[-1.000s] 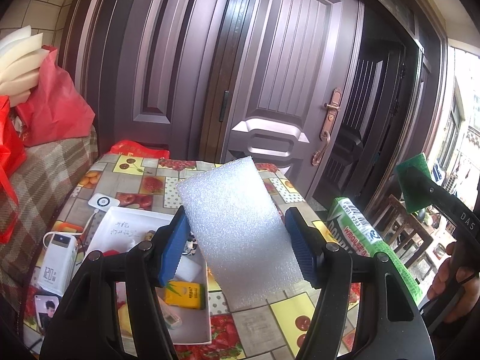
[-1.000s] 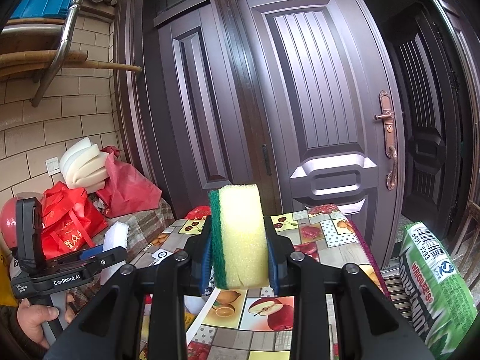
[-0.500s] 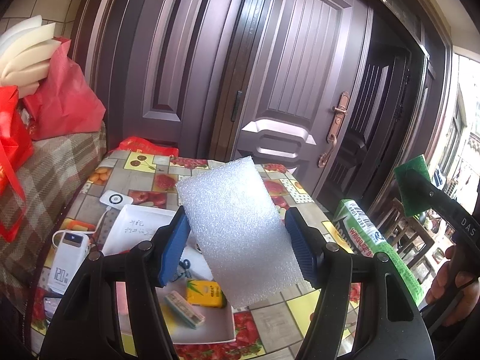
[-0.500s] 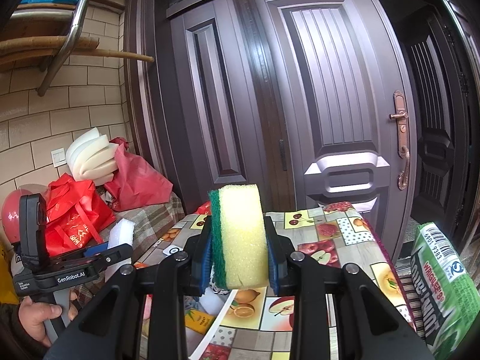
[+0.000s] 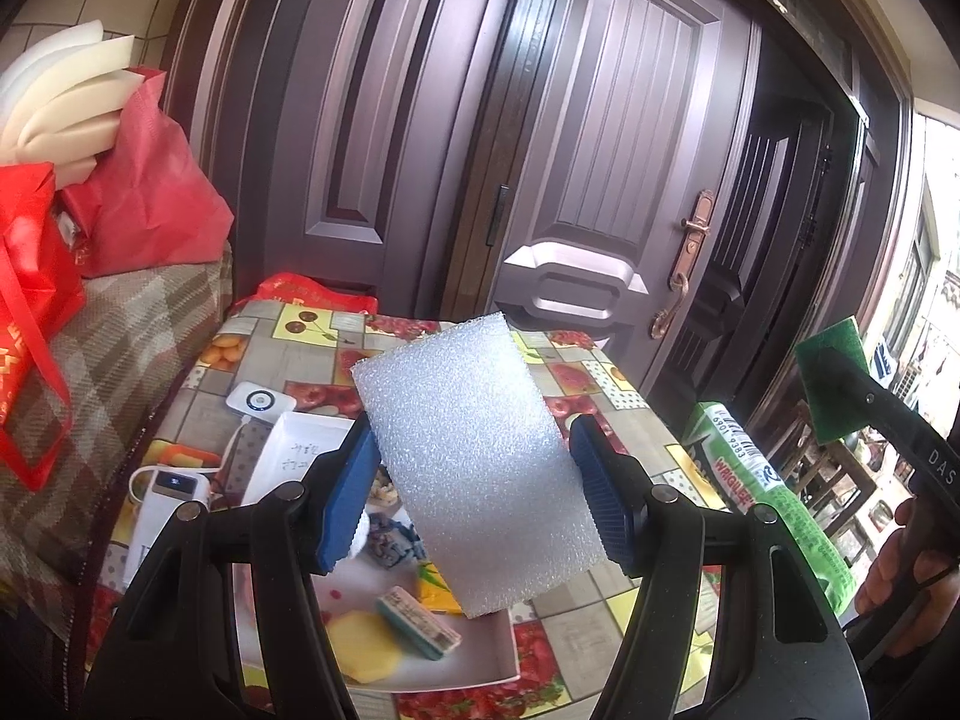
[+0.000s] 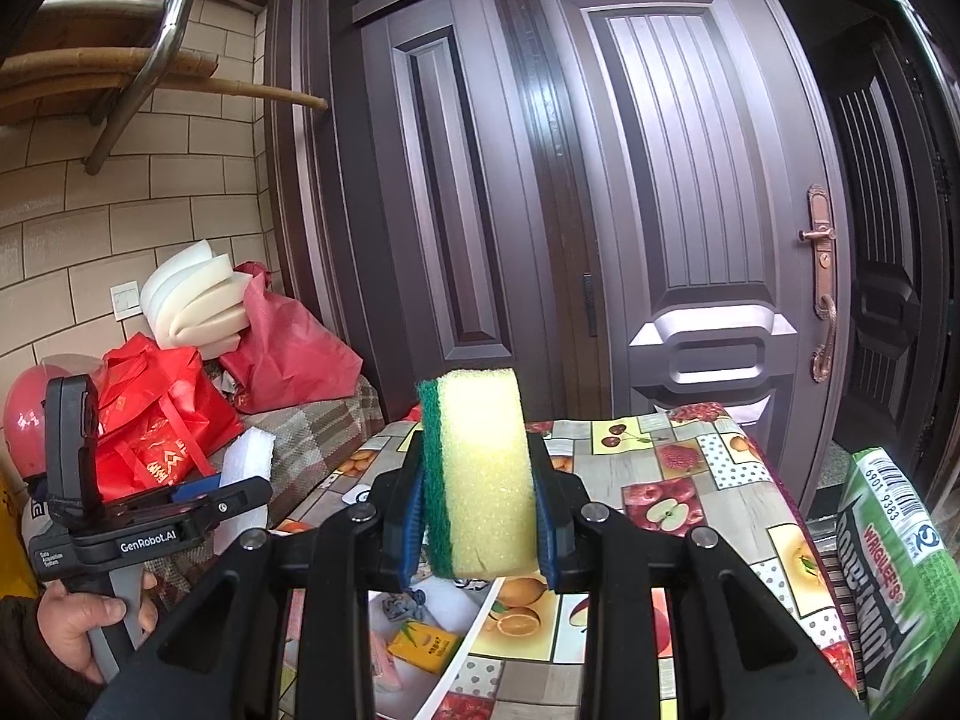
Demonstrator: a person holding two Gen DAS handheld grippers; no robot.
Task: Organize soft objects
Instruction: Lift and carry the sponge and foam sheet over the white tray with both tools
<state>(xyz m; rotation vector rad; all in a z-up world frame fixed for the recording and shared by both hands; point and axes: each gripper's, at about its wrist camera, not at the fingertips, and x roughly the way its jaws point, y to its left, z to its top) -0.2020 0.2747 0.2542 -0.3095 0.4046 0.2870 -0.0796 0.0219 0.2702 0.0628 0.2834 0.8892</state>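
Note:
In the left wrist view my left gripper [image 5: 474, 480] is shut on a white foam sheet [image 5: 474, 456], held tilted above the table. The blue pads [image 5: 351, 498] press on its two side edges. My right gripper [image 6: 480, 498] is shut on a yellow sponge with a green scouring layer [image 6: 480, 474], held upright. Each gripper shows in the other's view: the right one with the green sponge face [image 5: 831, 384] at the far right, the left gripper [image 6: 150, 516] with the foam sheet [image 6: 249, 468] at the far left, a hand on its handle.
A fruit-patterned table [image 5: 576, 654] carries a white tray [image 5: 300, 426] with a yellow box [image 5: 441, 591] and other small items. A power bank [image 5: 162, 504] lies left of the tray. A large green gum pack [image 5: 774, 510] stands right. Red bags [image 5: 138, 180] and stacked foam [image 5: 60, 96] are left; dark doors stand behind.
Both grippers have shifted leftward, so the doors and table slide right in both views. More of the tray's contents shows under the foam sheet. Both grips are unchanged.

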